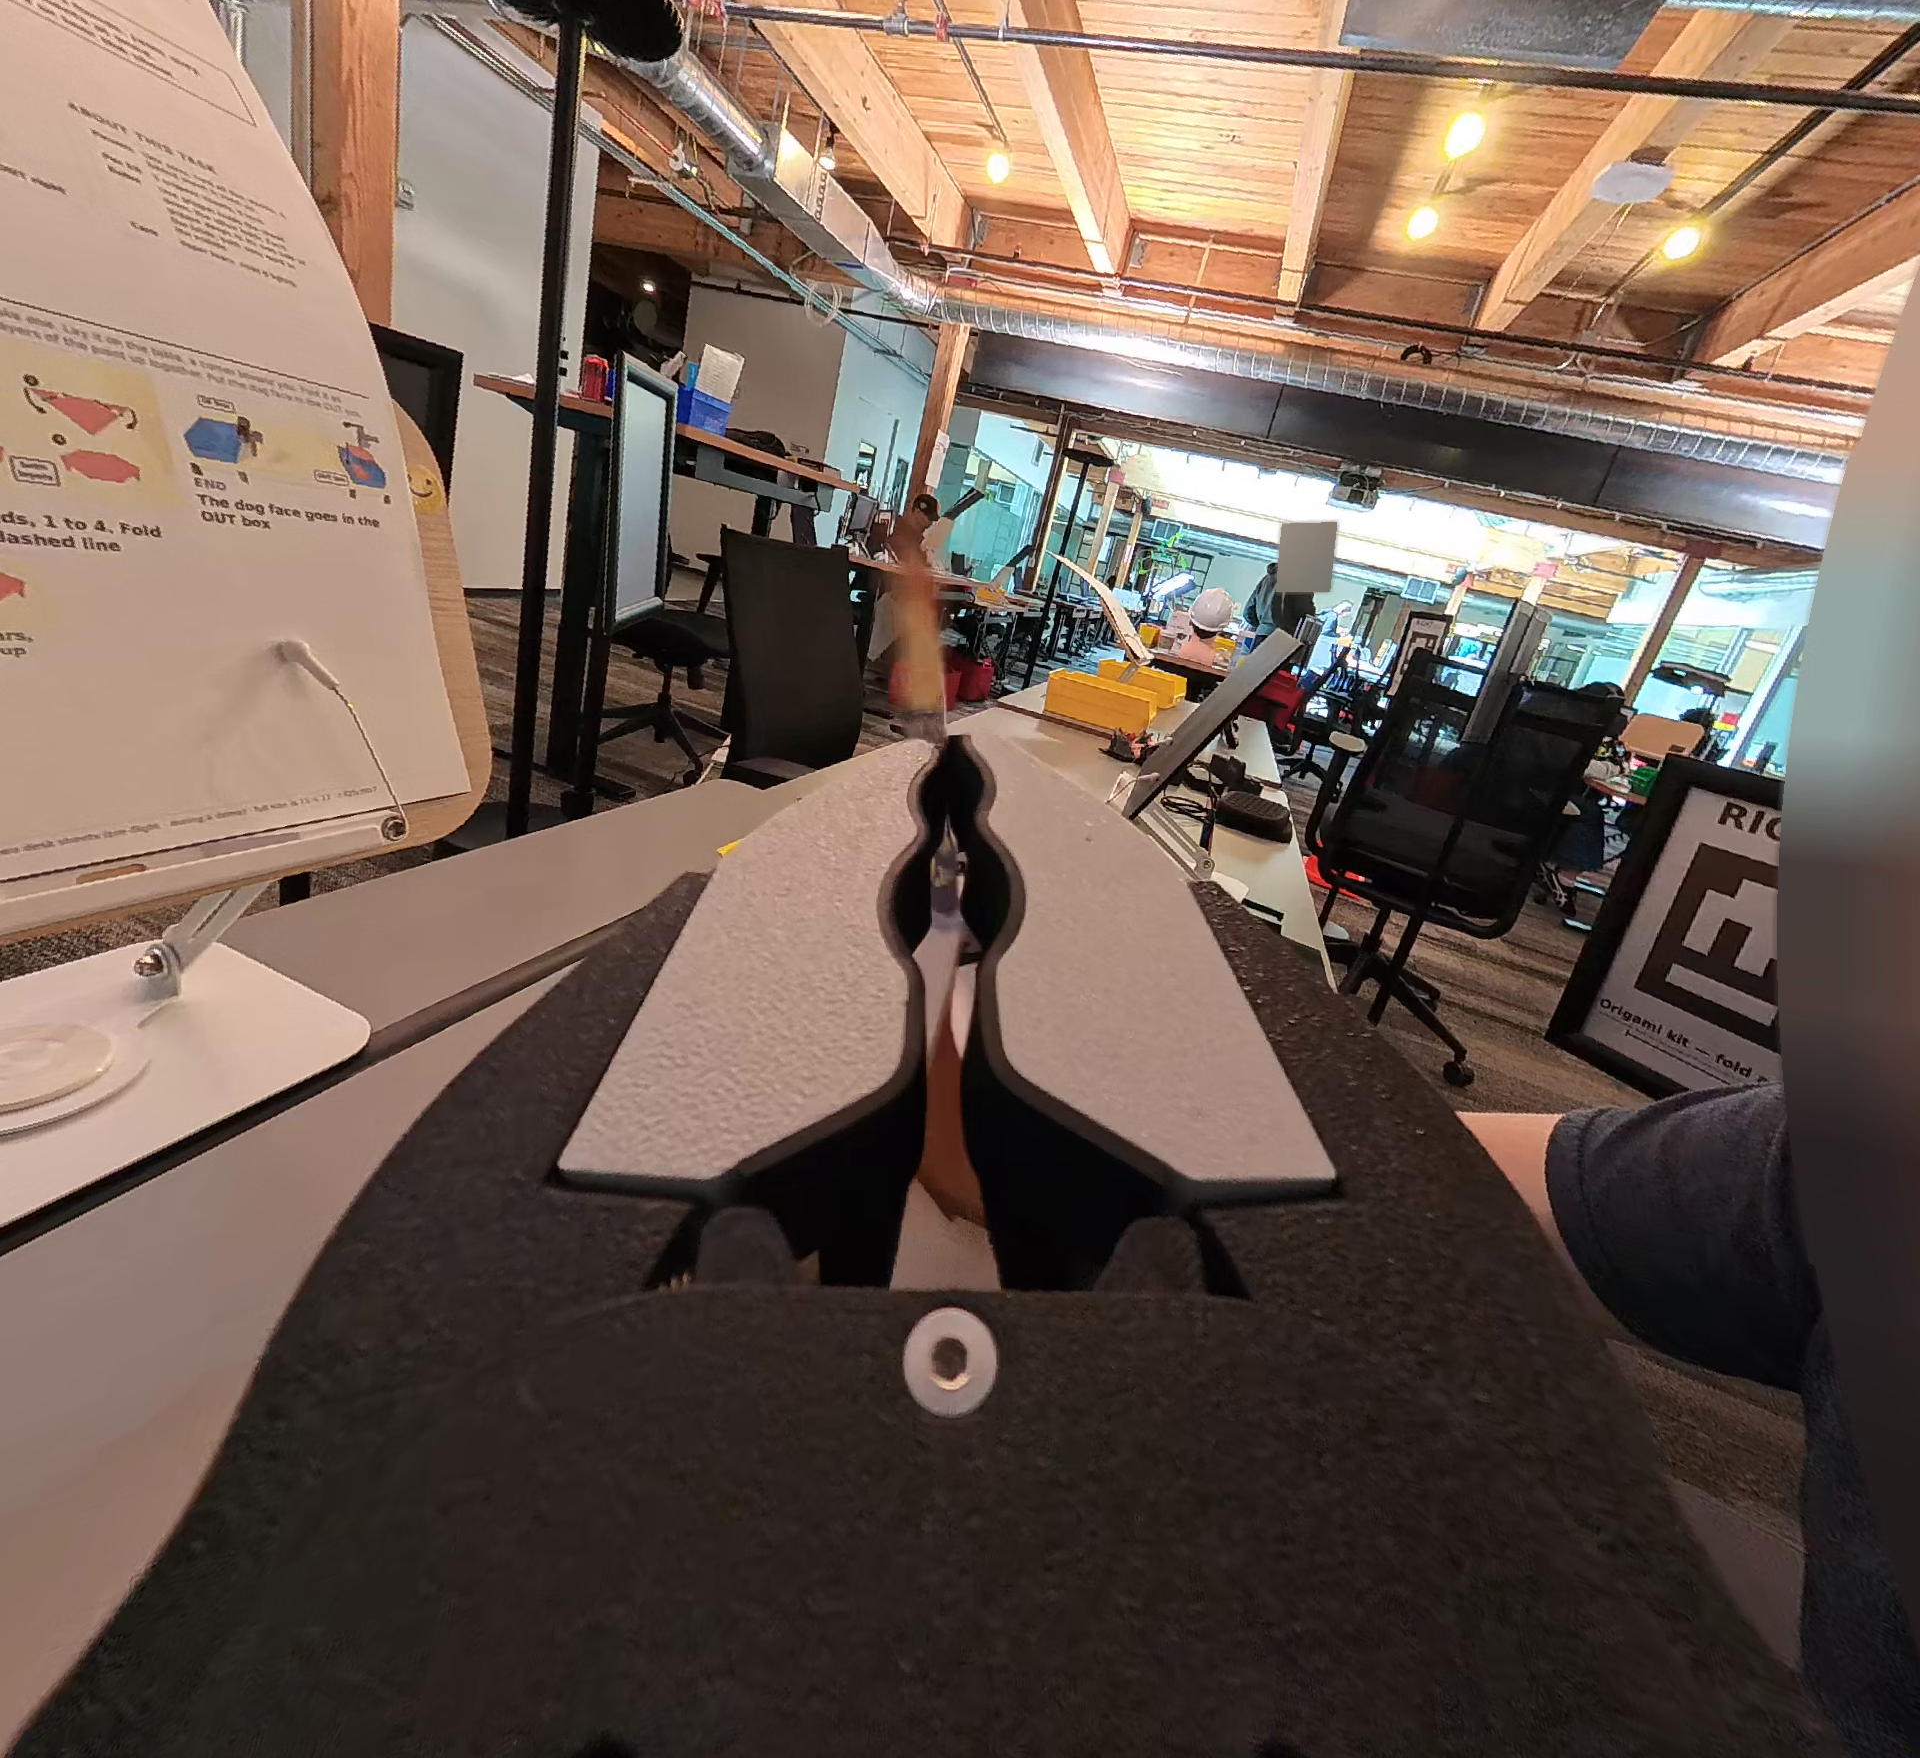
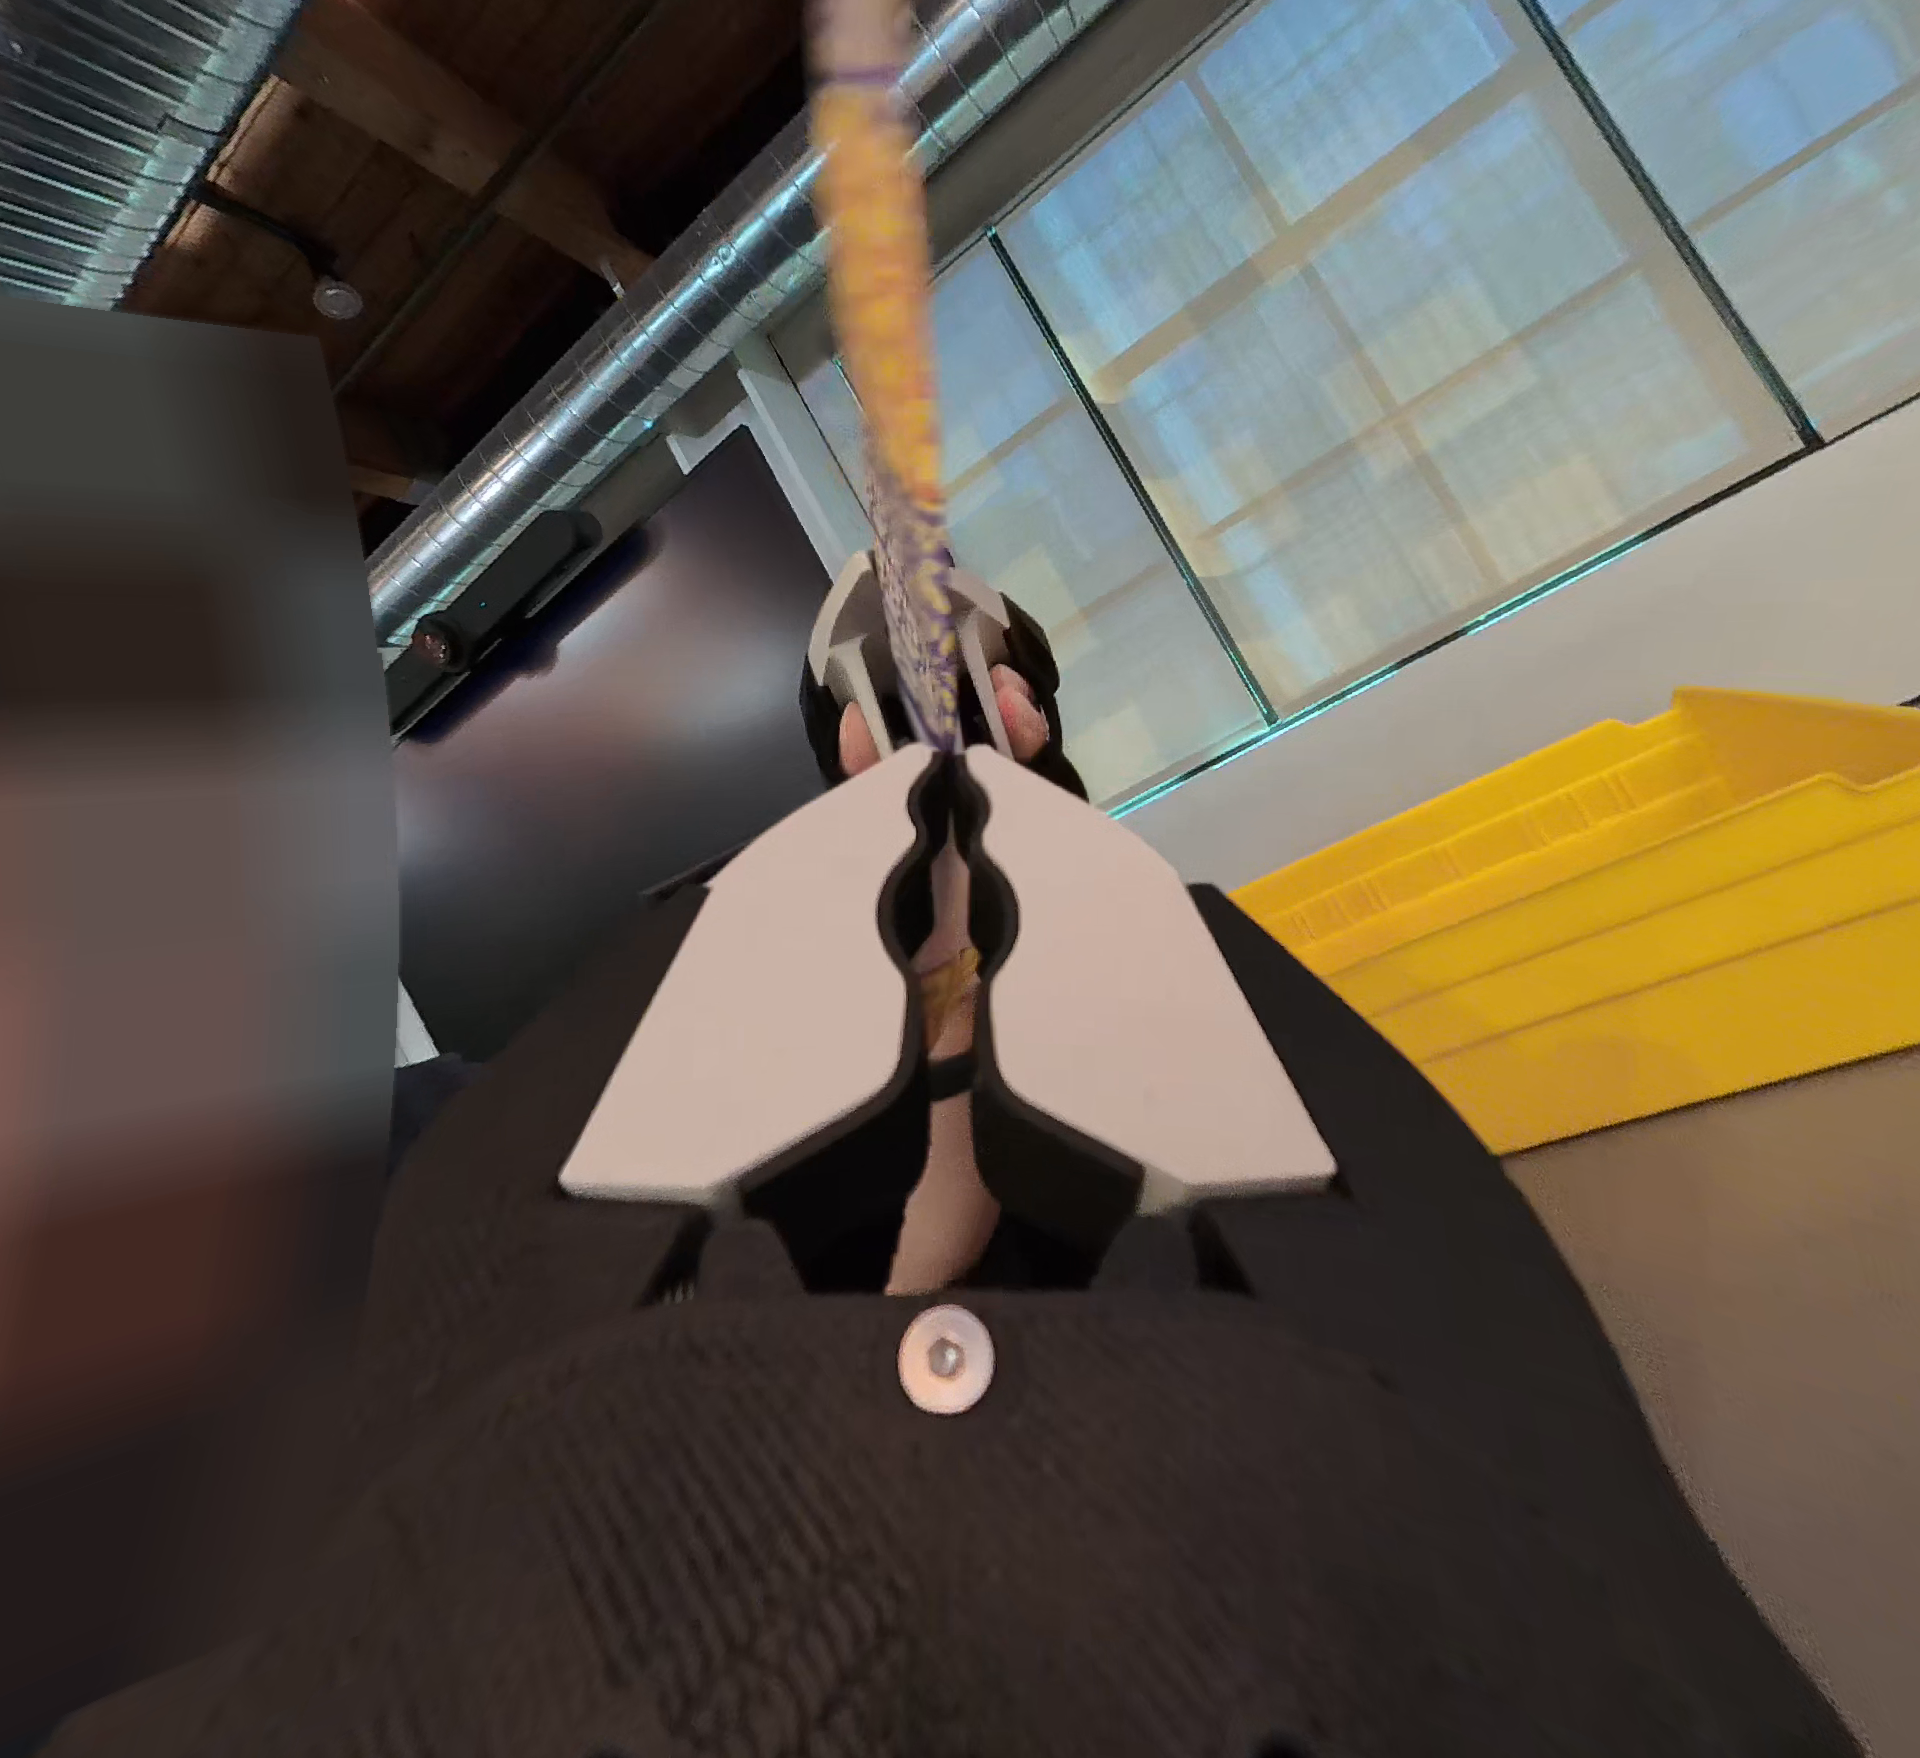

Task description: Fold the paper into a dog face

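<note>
The paper (image 2: 878,285) is yellow-orange with a purple pattern. I see it edge-on as a thin strip rising from between my closed fingers. My right gripper (image 2: 948,758) is shut on one edge of it and tilted up toward the ceiling. My left gripper (image 2: 914,643) faces it from beyond and is shut on the same sheet; a person's fingers show behind it. In the left wrist view, my left gripper (image 1: 948,747) is shut on the paper (image 1: 916,638), which sticks up blurred past the tips. The sheet is held in the air between both grippers.
An instruction sheet on a wooden stand (image 1: 208,420) is at the left on the white table (image 1: 582,856). Stacked yellow bins (image 2: 1621,908) sit at the right. A framed sign (image 1: 1683,939) and a person's sleeve (image 1: 1683,1220) are to the right. The tips of one gripper are about 7 centimetres away from the tips of the other.
</note>
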`<state>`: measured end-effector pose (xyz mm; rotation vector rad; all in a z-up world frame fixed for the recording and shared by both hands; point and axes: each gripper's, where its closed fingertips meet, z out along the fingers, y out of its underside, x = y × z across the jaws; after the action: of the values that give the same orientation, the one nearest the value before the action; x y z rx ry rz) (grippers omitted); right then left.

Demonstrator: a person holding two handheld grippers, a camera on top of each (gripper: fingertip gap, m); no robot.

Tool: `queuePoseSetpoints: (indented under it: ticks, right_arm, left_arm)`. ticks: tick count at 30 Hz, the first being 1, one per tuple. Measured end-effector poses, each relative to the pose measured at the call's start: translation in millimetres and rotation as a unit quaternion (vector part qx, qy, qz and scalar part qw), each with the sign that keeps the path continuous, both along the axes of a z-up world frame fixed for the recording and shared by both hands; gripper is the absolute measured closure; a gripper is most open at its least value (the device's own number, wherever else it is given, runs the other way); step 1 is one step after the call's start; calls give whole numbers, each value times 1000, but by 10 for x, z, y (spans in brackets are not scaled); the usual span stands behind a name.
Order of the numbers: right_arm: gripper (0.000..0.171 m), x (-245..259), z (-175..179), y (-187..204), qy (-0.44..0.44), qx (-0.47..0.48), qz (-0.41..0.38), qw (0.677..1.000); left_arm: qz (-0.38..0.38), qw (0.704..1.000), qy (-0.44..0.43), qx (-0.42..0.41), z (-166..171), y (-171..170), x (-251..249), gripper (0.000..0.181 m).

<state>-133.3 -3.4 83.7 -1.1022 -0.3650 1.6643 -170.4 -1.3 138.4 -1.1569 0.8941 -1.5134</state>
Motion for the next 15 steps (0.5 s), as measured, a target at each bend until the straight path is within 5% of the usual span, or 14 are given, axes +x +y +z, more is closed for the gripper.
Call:
queuePoseSetpoints:
  ticks: [8,15]
  right_arm:
    - [160,-20,9,-16,8,-1,9,1000]
    - [168,-47,-12,-38,15,-2,23,1000]
  left_arm:
    - [3,1000,-4,-1,12,8,-12,181]
    - [4,1000,-4,-2,7,20,-10,181]
